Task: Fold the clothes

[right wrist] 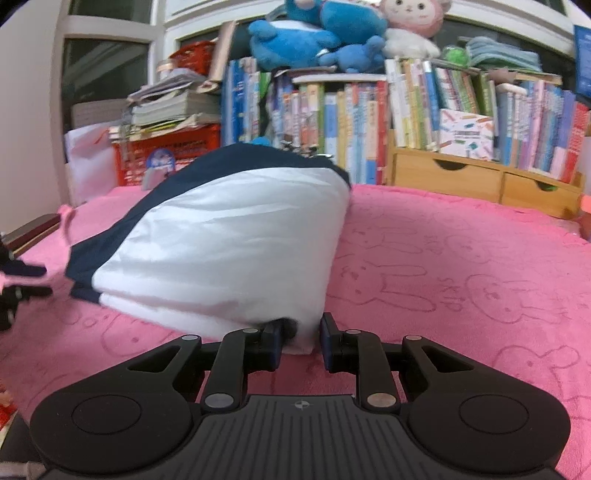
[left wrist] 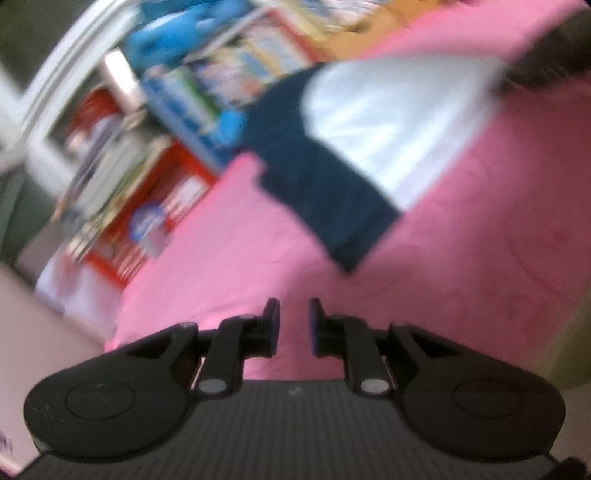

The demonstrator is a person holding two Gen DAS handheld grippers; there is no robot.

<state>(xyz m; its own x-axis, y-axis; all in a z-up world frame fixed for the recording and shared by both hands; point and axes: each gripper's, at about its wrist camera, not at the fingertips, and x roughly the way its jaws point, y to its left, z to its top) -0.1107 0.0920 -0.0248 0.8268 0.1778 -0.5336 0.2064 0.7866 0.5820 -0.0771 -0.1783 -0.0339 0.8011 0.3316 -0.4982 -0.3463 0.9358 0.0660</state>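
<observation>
A white garment with navy trim point(right wrist: 221, 243) lies partly folded on the pink blanket point(right wrist: 461, 280). My right gripper point(right wrist: 301, 338) is open, its jaws on either side of the garment's near corner. In the blurred left wrist view the same garment point(left wrist: 369, 136) lies ahead, its navy band point(left wrist: 325, 192) nearest. My left gripper point(left wrist: 294, 325) is open and empty above the blanket point(left wrist: 229, 258), short of the garment. The left gripper's fingers point(right wrist: 26, 280) show at the left edge of the right wrist view.
A bookshelf full of books point(right wrist: 406, 103) with plush toys point(right wrist: 317, 33) on top stands behind the blanket. A red crate point(right wrist: 166, 155) with stacked papers and wooden drawers point(right wrist: 480, 181) sit at the blanket's far edge.
</observation>
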